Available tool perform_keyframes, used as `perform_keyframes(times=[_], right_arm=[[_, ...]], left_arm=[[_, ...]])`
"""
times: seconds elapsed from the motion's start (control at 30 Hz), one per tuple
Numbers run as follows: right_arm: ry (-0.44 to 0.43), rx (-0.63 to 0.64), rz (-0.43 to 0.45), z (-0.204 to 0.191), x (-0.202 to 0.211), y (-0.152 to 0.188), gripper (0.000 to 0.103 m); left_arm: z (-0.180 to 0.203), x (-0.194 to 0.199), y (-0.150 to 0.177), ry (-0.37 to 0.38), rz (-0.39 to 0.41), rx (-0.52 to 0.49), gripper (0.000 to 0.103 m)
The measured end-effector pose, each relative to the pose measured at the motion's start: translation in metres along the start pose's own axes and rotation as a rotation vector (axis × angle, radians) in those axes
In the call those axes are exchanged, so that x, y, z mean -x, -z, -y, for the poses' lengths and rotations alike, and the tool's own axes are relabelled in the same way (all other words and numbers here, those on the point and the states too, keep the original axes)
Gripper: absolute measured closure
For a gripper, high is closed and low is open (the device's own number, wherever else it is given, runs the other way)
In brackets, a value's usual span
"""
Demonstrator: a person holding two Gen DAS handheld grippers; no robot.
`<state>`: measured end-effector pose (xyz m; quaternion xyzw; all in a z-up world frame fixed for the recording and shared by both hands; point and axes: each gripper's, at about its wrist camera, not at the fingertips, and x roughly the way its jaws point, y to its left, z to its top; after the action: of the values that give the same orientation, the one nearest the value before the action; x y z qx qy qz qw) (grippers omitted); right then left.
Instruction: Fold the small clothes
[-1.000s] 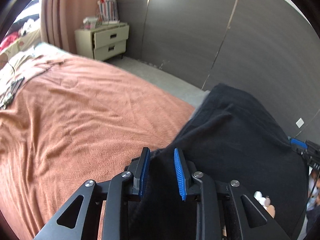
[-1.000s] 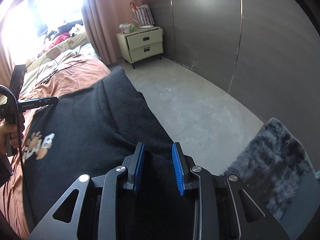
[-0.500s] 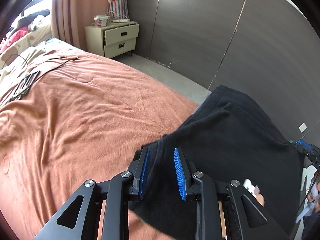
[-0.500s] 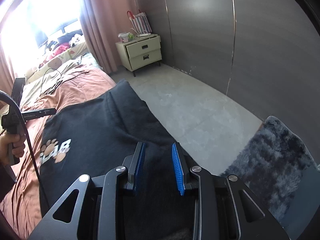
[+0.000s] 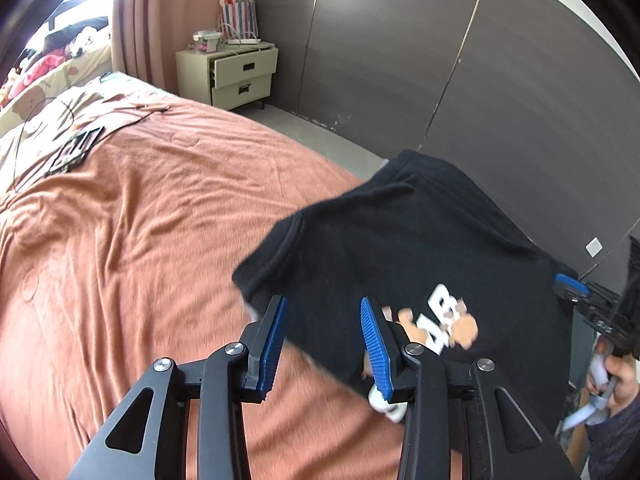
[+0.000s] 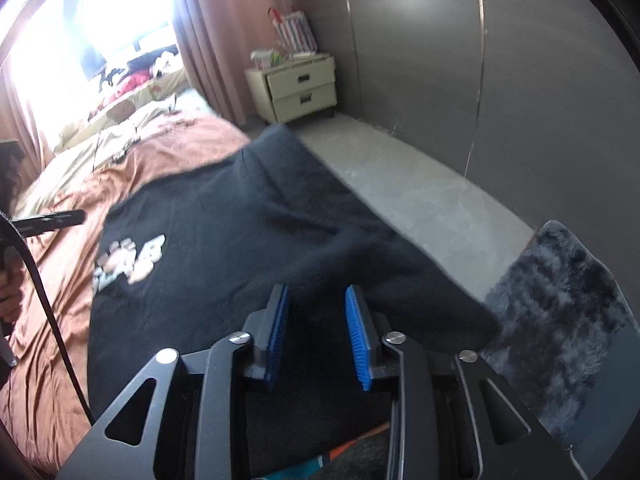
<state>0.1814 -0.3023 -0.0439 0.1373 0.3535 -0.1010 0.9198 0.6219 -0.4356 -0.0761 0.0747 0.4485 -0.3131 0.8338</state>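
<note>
Left gripper (image 5: 322, 332), black frame with blue ribbed pads: jaws parted wide, cloth edge between them but not pinched. Right gripper (image 6: 316, 326), same build: jaws likewise apart over dark cloth. Rust-orange bedspread (image 5: 132, 220), wrinkled. Black short-sleeved T-shirt with white-and-tan print (image 5: 400, 248), spread across bed edge, partly overhanging grey floor (image 6: 416, 184). Dark grey shaggy rug (image 6: 560, 312), right. Cream two-drawer nightstand (image 5: 236, 76), far corner.
</note>
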Motion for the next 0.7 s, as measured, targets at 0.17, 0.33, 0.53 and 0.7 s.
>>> perform_keyframes(times=[0.17,0.33,0.53,0.7], right_arm=[[0.017,0.011,-0.025,0.002,0.001,0.005,0.062],[0.03,0.02,-0.081,0.002,0.02,0.008,0.061],[0.023,0.004,-0.047,-0.002,0.068,0.005,0.031],[0.02,0.01,-0.009,-0.016,0.111,0.009,0.006]], left_arm=[[0.005,0.018,0.017,-0.007,-0.006,0.0,0.062],[0.003,0.044,0.029,-0.016,0.027,0.028,0.048],[0.006,0.087,0.043,-0.038,0.092,0.061,0.014],[0.009,0.128,0.058,-0.07,0.151,0.078,0.0]])
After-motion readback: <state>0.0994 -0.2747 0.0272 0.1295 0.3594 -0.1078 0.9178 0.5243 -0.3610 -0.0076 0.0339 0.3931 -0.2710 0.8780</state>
